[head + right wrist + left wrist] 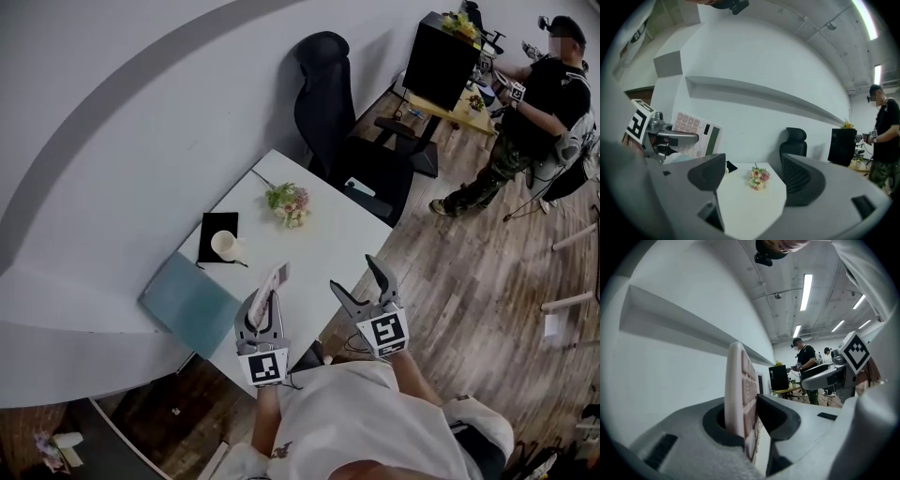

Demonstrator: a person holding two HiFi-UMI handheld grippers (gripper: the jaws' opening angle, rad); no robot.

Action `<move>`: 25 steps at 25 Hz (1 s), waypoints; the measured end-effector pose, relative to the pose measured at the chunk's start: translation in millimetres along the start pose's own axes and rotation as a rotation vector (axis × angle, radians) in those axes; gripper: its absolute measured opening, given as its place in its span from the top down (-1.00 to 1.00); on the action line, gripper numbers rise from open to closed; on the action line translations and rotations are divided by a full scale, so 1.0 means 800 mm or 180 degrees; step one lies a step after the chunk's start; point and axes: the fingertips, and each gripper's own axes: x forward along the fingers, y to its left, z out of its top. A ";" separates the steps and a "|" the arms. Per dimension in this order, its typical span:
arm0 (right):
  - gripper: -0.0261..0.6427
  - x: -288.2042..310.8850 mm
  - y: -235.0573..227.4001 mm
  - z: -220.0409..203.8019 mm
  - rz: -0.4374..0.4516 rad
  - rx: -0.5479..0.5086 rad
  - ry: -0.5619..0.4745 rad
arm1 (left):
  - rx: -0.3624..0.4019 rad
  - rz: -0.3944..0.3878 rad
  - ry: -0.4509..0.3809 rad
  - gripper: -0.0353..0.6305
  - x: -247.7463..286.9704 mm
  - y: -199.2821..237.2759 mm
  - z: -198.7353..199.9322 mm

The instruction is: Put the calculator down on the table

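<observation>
White table point(328, 239) stands against a pale wall point(112, 141), carrying a bunch of flowers point(289, 203) and a cup point(225, 245) on a black pad point(216, 225). A black chair point(328, 103) sits at its far end. Wood floor point(469, 281) spreads to the right, where a person point(534, 112) stands. The left gripper point(262, 305) has its fingers clamped on the calculator point(738, 394), held upright over the table's near edge. The right gripper point(356, 277) has its fingers apart, holding nothing.
</observation>
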 end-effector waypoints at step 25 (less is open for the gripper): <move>-0.20 0.094 -0.017 -0.049 0.0263 -0.0103 0.0452 | -0.0473 -0.0097 0.0337 0.63 0.087 0.013 -0.086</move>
